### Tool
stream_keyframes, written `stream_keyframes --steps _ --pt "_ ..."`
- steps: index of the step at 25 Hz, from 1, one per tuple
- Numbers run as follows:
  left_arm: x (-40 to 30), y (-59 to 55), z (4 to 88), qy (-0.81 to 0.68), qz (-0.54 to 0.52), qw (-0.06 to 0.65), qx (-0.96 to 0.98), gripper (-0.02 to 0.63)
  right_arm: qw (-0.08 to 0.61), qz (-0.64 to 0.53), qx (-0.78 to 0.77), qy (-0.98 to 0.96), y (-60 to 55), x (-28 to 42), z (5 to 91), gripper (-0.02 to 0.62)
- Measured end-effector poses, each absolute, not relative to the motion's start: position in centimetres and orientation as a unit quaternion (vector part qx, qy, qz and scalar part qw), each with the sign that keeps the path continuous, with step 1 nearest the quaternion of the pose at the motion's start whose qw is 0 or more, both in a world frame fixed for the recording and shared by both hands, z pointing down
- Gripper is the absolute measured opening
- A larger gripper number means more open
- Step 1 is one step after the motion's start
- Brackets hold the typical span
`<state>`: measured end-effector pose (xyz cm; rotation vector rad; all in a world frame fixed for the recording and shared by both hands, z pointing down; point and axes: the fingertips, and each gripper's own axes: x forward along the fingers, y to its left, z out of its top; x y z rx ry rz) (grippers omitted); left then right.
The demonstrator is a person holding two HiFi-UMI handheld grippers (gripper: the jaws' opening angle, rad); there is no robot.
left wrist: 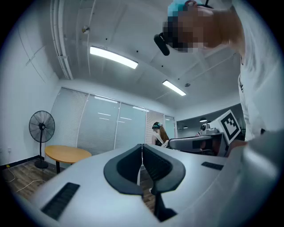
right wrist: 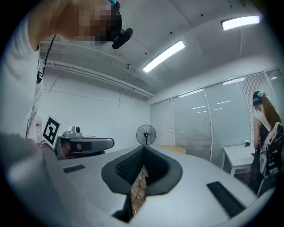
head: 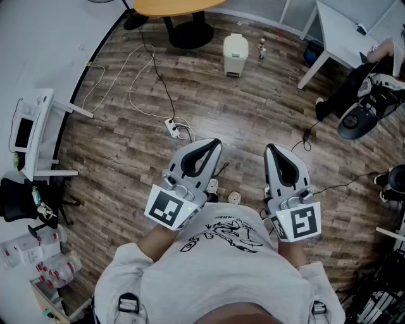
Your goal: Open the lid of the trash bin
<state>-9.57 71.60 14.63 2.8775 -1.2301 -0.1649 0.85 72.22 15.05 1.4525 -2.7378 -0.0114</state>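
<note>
Left gripper [head: 214,143] and right gripper [head: 271,148] hover closed, far from trash bin [head: 235,55].

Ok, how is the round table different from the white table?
The round table is orange-brown; the white table is plain white. The round table has a curved edge and one dark central foot; the white table has straight edges and thin white legs. Both stand on the wood floor.

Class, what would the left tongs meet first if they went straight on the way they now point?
Nothing near: the left tongs point roughly level across the room, seemingly over the bin; the far glass wall probably comes first.
</note>
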Motion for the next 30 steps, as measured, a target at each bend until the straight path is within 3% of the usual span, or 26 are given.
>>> stream_keyframes --steps 18,30 --pt "-14.4 66.9 15.5 -0.354 -0.041 0.018 0.934 0.020 0.026 -0.003 0.491 -0.871 67.5 -5.0 15.6 0.006" --pt "-13.2 61.0 15.5 -0.359 -0.059 0.014 0.931 0.020 0.014 0.001 0.500 -0.866 61.9 -3.1 15.9 0.008"
